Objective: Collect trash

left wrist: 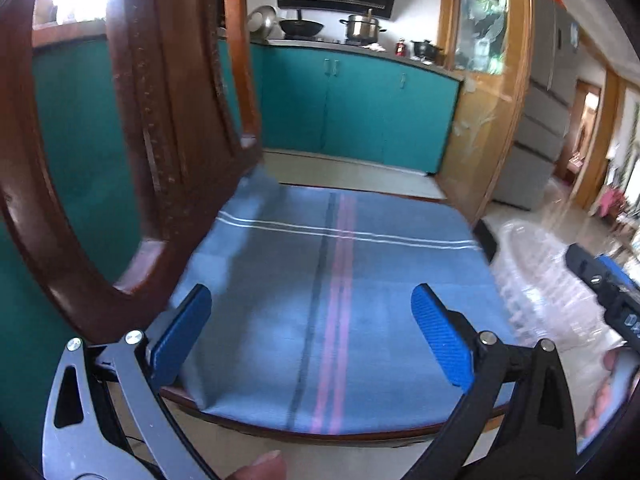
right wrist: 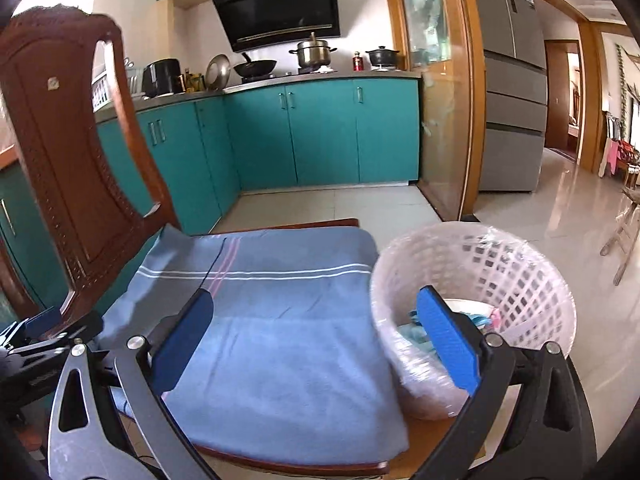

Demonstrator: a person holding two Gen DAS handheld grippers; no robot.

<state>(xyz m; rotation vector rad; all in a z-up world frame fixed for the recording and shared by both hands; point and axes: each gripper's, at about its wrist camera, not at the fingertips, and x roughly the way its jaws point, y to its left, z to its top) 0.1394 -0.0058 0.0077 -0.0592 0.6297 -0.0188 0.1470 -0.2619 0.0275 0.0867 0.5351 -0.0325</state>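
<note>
1. A wooden chair with a carved backrest stands in front; a blue striped cloth covers its seat.
2. Beyond the chair, teal cabinets run along the wall under a counter.
3. On the counter behind the chair sit a black wok, a steel pot, a red bottle and a small black pot.
4. A black range hood hangs above the wok.
5. Right of the chair, past a glass-panelled wooden door, stands a grey refrigerator.
6. The tiled floor beyond the chair is glossy.
</note>
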